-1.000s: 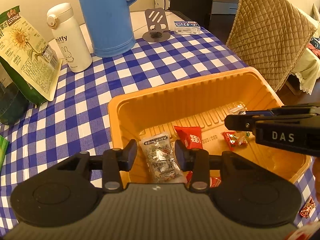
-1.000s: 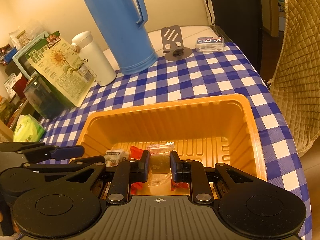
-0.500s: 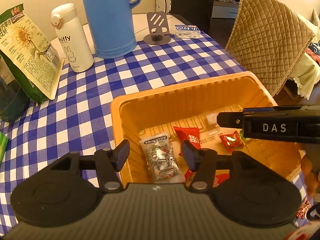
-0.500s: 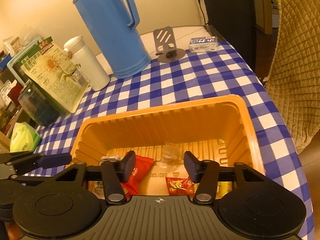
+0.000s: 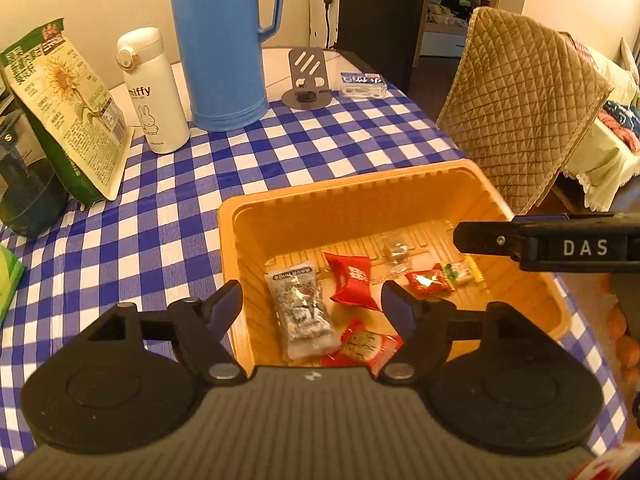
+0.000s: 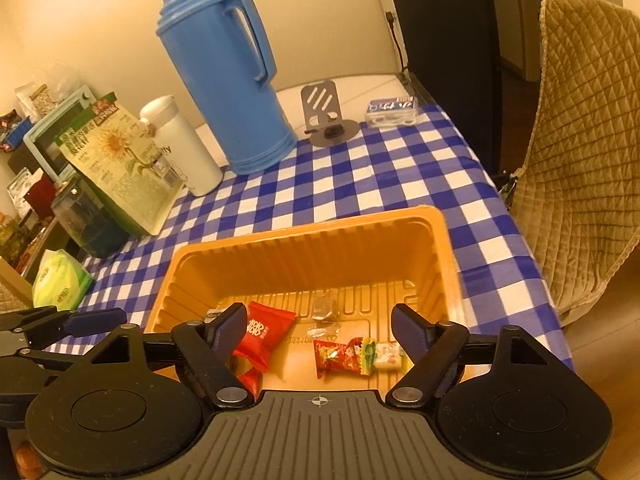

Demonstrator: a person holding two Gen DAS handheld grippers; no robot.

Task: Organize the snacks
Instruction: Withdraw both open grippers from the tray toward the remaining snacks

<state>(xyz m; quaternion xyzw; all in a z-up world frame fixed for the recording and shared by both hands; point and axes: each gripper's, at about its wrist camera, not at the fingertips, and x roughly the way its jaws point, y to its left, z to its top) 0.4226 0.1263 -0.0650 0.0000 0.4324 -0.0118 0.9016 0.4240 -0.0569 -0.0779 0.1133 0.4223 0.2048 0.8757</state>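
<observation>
An orange plastic tray (image 5: 360,196) (image 6: 304,236) sits on the blue checked tablecloth and holds several wrapped snacks: a silver packet (image 5: 300,312), a red packet (image 5: 352,280) (image 6: 266,330), a small clear wrapped candy (image 5: 396,248) (image 6: 324,308), and red and green-white candies (image 5: 440,278) (image 6: 356,354). My left gripper (image 5: 312,300) is open and empty above the tray's near left side. My right gripper (image 6: 320,324) is open and empty above the tray's near edge; it also shows in the left wrist view (image 5: 540,242).
A tall blue thermos (image 5: 224,40) (image 6: 228,92), a white Miffy bottle (image 5: 154,88), a sunflower-seed bag (image 5: 64,116) (image 6: 116,160), a metal phone stand (image 5: 306,76) and a small clear box (image 5: 362,84) stand at the back. A quilted chair (image 5: 520,104) is at the right. A green packet (image 6: 60,284) lies at the left.
Both grippers opened wide and drew back from the tray. The small clear candy left the right gripper and now lies in the tray.
</observation>
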